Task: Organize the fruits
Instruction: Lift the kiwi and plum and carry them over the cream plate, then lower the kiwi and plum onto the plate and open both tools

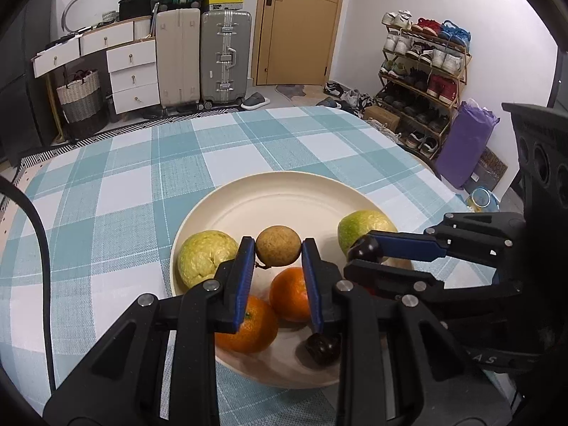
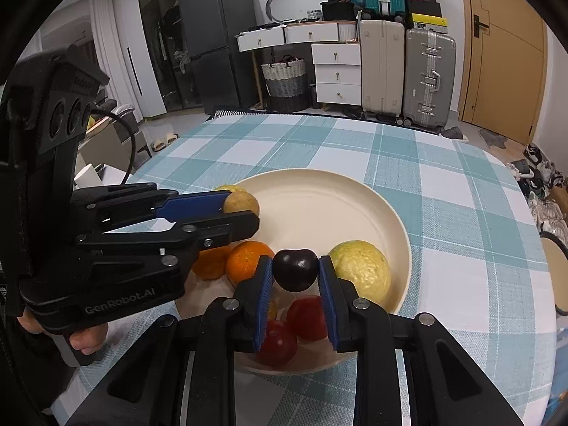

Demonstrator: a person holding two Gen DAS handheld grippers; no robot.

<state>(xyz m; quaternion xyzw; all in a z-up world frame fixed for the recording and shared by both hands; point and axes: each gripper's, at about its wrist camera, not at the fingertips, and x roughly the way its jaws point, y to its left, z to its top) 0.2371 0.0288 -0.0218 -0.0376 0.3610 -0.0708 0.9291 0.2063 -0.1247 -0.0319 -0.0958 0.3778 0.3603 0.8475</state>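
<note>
1. While it hangs over the cream plate [image 1: 227,209], the left tool [image 1: 278,252] is clamped on a small tan round fruit [image 1: 278,246], pinched between its blue pads [image 1: 245,266] above the plate's near half.
2. From the right wrist view, the right tool [image 2: 295,272] grips a dark cherry [image 2: 295,269] between its two blue pads, likewise over the plate.
3. Two oranges [image 1: 289,294] lie in the plate below the left tool, touching each other; a second dark cherry [image 1: 321,348] sits at the near rim.
4. One yellow-green guava [image 1: 204,261] rests at the plate's left side, another guava [image 1: 362,229] at its right side, just beyond the right tool's fingers.
5. Two red fruits [image 2: 307,316] lie in the plate beneath the right tool; what kind they are cannot be told.
6. The plate stands on a tabletop [image 1: 117,191] covered with a teal-and-white checked cloth.
</note>
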